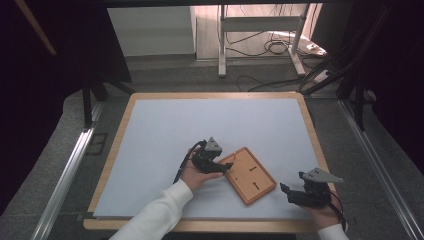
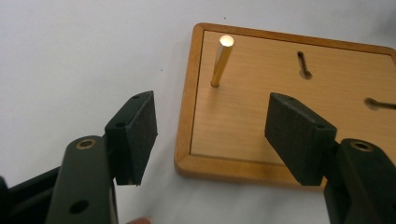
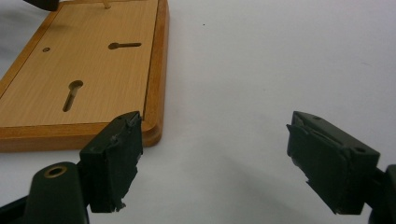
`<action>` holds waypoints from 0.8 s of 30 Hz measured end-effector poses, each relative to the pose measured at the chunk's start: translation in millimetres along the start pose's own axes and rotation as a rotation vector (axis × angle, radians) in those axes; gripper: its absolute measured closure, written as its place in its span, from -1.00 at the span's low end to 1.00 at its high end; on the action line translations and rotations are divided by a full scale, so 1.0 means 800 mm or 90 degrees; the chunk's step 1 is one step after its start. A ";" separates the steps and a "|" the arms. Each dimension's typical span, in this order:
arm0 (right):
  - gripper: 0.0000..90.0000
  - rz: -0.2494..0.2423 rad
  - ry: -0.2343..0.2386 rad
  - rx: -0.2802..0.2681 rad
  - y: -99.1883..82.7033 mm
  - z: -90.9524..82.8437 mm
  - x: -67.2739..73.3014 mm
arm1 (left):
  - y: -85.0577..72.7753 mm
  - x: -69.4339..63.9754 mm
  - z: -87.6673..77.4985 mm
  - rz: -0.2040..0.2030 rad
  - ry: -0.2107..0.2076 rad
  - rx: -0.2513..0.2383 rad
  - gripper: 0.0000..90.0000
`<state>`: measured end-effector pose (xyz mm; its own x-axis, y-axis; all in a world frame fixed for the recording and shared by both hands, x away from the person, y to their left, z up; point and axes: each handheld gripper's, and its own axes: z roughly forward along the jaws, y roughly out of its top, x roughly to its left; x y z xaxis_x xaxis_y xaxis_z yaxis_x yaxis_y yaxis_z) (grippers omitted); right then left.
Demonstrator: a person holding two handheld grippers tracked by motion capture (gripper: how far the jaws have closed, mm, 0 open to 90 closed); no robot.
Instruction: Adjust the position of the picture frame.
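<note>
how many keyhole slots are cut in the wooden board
2: both keyhole-shaped slots lie in the flat rectangular wooden board, one nearer the right gripper, one farther along.

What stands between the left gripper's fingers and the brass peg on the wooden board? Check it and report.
Nothing visible. The left gripper is open over the wooden board's corner, and only bare board lies between its fingers and the upright brass peg.
</note>
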<state>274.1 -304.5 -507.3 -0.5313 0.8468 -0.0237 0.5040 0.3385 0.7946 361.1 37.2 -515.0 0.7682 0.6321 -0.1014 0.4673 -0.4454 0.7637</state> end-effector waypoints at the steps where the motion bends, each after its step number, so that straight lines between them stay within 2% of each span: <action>1: -0.59 0.001 0.000 0.000 0.000 0.000 0.000 | 0.001 0.000 0.002 -0.001 -0.001 0.000 -0.25; 6: -0.60 0.000 -0.001 0.000 0.000 0.000 0.000 | 0.010 -0.004 0.010 0.005 -0.004 0.001 -0.24; 8: -0.60 0.001 -0.002 0.001 0.000 0.000 0.000 | 0.016 -0.008 0.014 0.009 0.004 0.003 -0.19; 11: -0.59 0.000 -0.002 0.004 0.000 0.000 0.000 | 0.020 -0.011 0.021 0.007 0.016 0.004 -0.03; 20: -0.59 0.002 -0.003 0.006 -0.001 0.001 -0.001 | 0.023 -0.013 0.031 0.007 0.020 -0.001 0.40; 21: -0.59 0.002 -0.003 0.006 -0.001 0.001 -0.001 | 0.023 -0.014 0.032 0.009 0.020 -0.002 0.40; 24: -0.59 0.002 -0.003 0.006 -0.001 0.001 0.000 | 0.024 -0.014 0.034 0.010 0.016 -0.003 0.68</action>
<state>274.3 -304.9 -508.6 -0.5266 0.8498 -0.0249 0.5120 0.3404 0.7886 373.5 4.6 -516.5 0.7639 0.6410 -0.0741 0.4540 -0.4523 0.7677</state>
